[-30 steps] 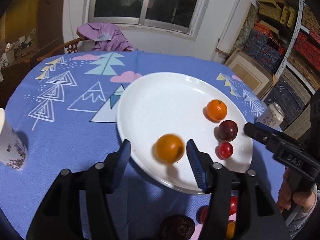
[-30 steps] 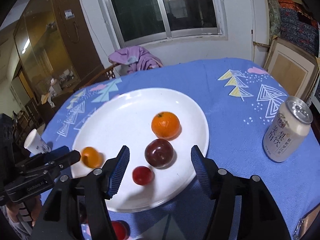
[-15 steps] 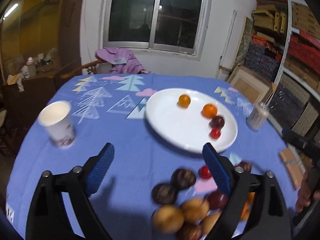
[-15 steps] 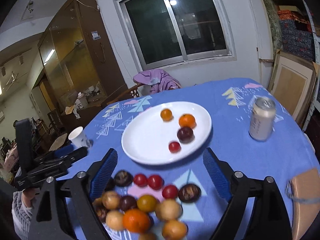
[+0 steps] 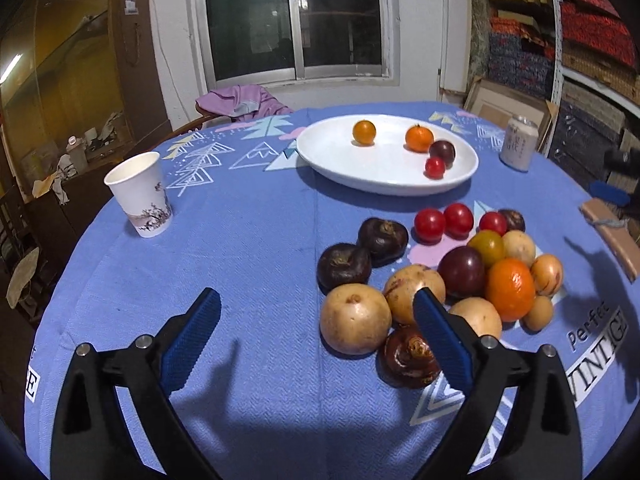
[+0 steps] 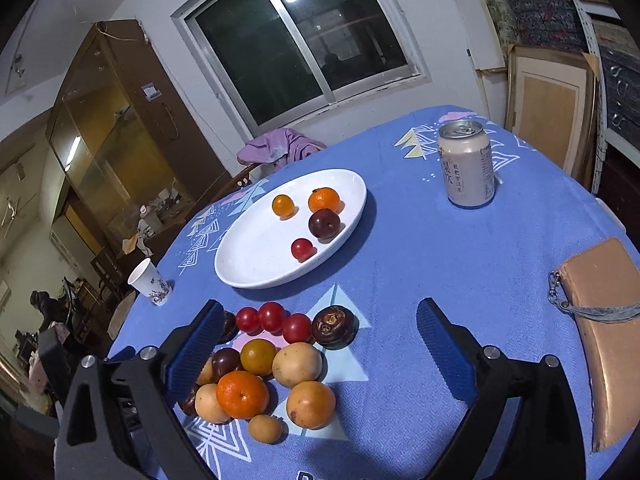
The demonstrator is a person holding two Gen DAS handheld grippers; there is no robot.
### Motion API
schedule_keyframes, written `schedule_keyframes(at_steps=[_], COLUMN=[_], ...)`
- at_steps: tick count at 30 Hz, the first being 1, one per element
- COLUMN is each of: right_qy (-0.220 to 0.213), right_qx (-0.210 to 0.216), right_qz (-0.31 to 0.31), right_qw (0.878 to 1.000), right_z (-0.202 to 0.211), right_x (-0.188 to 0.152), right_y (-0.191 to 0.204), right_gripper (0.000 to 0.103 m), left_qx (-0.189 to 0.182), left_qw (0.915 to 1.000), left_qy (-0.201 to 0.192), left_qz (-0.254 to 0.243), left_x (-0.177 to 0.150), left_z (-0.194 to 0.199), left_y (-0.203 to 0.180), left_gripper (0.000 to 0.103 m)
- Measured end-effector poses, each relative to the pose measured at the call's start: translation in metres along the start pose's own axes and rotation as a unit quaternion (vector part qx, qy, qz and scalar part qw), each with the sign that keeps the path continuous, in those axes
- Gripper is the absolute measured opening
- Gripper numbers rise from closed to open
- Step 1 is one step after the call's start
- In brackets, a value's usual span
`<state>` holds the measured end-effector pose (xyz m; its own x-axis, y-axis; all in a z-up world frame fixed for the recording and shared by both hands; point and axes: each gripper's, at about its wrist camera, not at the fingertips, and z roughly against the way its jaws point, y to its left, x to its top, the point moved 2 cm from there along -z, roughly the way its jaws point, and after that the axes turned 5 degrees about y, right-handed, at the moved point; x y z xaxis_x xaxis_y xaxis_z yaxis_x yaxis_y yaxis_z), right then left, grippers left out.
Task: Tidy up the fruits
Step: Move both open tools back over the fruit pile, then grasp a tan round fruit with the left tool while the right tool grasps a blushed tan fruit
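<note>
Left wrist view: the left gripper (image 5: 316, 340) is spread wide and empty, its jaws just opened. So is the right gripper (image 6: 320, 344). Loose fruit (image 5: 440, 272) lies piled near the plate (image 5: 320, 156); one outer piece should be straddled squarely before closing.

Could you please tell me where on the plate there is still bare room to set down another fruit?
The white plate is bare across its near-left half, bordered by its rim and the red cherry tomato. Its far-right side is crowded: yellow tomato, tangerine and plum sit close together.
</note>
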<state>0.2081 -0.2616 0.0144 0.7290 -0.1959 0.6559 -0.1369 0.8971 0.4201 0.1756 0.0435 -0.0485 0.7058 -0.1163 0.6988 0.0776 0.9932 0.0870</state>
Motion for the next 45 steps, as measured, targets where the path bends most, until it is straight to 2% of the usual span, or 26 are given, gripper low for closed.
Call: schedule_keyframes(at_steps=[5, 7, 9, 11, 14, 15, 17, 19, 22, 24, 29, 30, 31, 33, 35, 41, 42, 45], right_qy=[0.009, 0.011, 0.012, 0.012, 0.01, 0.009, 0.009, 0.009, 0.009, 0.01, 0.011, 0.011, 0.011, 0.011, 0.011, 0.018, 0.019, 0.02], right_qx=[0.0, 0.0, -0.001, -0.001, 0.0, 0.0, 0.002, 0.002, 0.002, 0.003, 0.0, 0.0, 0.0, 0.0, 0.0, -0.006, -0.007, -0.007], right_qz=[0.004, 0.007, 0.008, 0.006, -0.001, -0.004, -0.006, -0.005, -0.001, 0.0, 0.002, 0.001, 0.002, 0.002, 0.002, 0.004, 0.004, 0.005], right_qw=[1.0, 1.0, 1.0, 1.0, 1.0, 1.0, 1.0, 1.0, 1.0, 1.0, 1.0, 1.0, 1.0, 1.0, 1.0, 1.0, 1.0, 1.0], right_z=[-0.005, -0.005, -0.006, -0.006, -0.004, -0.004, -0.003, -0.003, -0.002, -0.002, -0.004, -0.004, -0.004, -0.004, -0.004, -0.008, -0.009, -0.009], right_x=[-0.002, -0.003, -0.003, -0.004, -0.003, -0.003, -0.003, -0.003, -0.003, -0.003, -0.003, -0.003, -0.003, -0.003, -0.003, -0.005, -0.006, -0.007], right_y=[0.003, 0.003, 0.004, 0.004, 0.001, 0.0, -0.001, -0.001, 0.0, 0.0, 0.001, 0.001, 0.001, 0.001, 0.001, 0.001, 0.002, 0.003], right_gripper=[0.098, 0.098, 0.098, 0.098, 0.098, 0.098, 0.098, 0.098, 0.098, 0.098, 0.098, 0.098, 0.098, 0.098, 0.098, 0.098, 0.098, 0.098], left_qx=[0.009, 0.015, 0.018, 0.021, 0.084, 0.089, 0.055, 0.024, 0.032, 0.034, 0.01, 0.001, -0.011, -0.042, -0.044, -0.065, -0.07, -0.09], left_qw=[0.9996, 0.9994, 0.9991, 0.9991, 0.9955, 0.9948, 0.9961, 0.9978, 0.9994, 0.9993, 0.9997, 0.9998, 0.9996, 0.9984, 0.998, 0.9964, 0.996, 0.9939], left_qy=[0.025, 0.032, 0.037, 0.029, 0.006, 0.008, 0.018, 0.017, 0.003, 0.009, 0.018, 0.021, 0.027, 0.037, 0.043, 0.054, 0.056, 0.064], left_qz=[-0.011, -0.003, 0.011, 0.024, 0.043, 0.05, 0.066, 0.06, 0.009, -0.01, -0.01, -0.007, -0.006, -0.007, -0.015, -0.001, 0.002, 0.006], left_x=[-0.002, -0.002, -0.001, 0.002, 0.005, 0.005, 0.004, 0.004, 0.002, 0.0, -0.002, -0.002, -0.003, -0.003, -0.004, -0.001, -0.001, -0.001], left_z=[-0.016, -0.019, -0.022, -0.019, -0.011, -0.01, -0.012, -0.011, -0.007, -0.011, -0.015, -0.016, -0.018, -0.022, -0.025, -0.033, -0.033, -0.036], left_y=[-0.005, 0.0, 0.009, 0.02, 0.04, 0.046, 0.051, 0.043, 0.02, 0.009, 0.006, 0.007, 0.006, 0.003, -0.002, -0.001, 0.0, 0.0], left_gripper=[0.095, 0.095, 0.099, 0.099, 0.099, 0.099, 0.098, 0.099, 0.099, 0.099, 0.098, 0.094, 0.082, 0.073, 0.068, 0.066, 0.064, 0.048])
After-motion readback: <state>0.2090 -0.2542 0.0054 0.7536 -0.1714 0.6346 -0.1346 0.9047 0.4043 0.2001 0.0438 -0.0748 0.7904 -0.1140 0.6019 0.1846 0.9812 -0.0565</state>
